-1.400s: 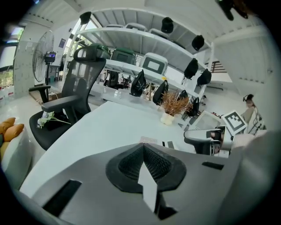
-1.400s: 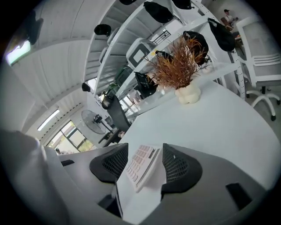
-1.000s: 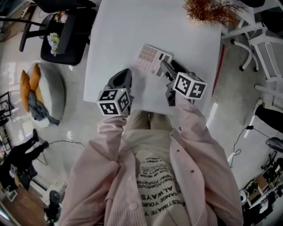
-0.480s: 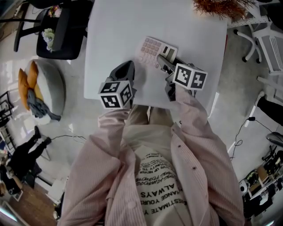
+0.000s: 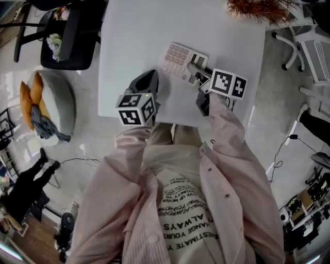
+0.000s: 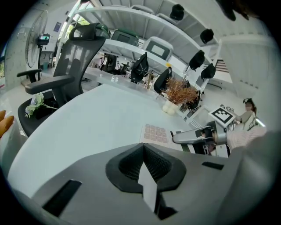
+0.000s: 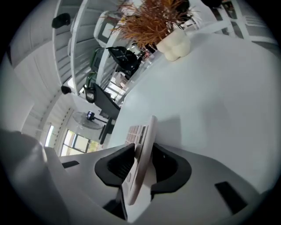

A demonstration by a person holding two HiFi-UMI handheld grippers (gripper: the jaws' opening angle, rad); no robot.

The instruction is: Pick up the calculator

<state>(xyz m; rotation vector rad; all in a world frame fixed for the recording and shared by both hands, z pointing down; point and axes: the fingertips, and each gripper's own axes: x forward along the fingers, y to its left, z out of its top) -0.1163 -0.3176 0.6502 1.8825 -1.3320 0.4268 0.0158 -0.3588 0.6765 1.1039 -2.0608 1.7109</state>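
The pale calculator (image 5: 179,58) with pink keys lies on the white table (image 5: 139,31), right of the middle. My right gripper (image 5: 196,70) reaches over its near right end. In the right gripper view the calculator (image 7: 142,147) stands edge-on between the closing jaws of the right gripper (image 7: 140,165), and both pads touch its faces. My left gripper (image 5: 146,83) hovers at the table's near edge, left of the calculator, shut on nothing. In the left gripper view the left gripper (image 6: 144,163) has its pads together, with the calculator (image 6: 156,132) and the right gripper (image 6: 193,135) ahead to the right.
A dried plant (image 5: 258,7) in a white pot stands at the table's far right corner. A black office chair (image 5: 67,36) sits left of the table, and a grey cushion with orange pieces (image 5: 51,108) lies on the floor. White chairs (image 5: 314,51) stand to the right.
My right gripper has crept forward and down onto the calculator and rolled, its marker cube now facing up more. Its jaws have narrowed around the calculator. The left gripper has stayed put.
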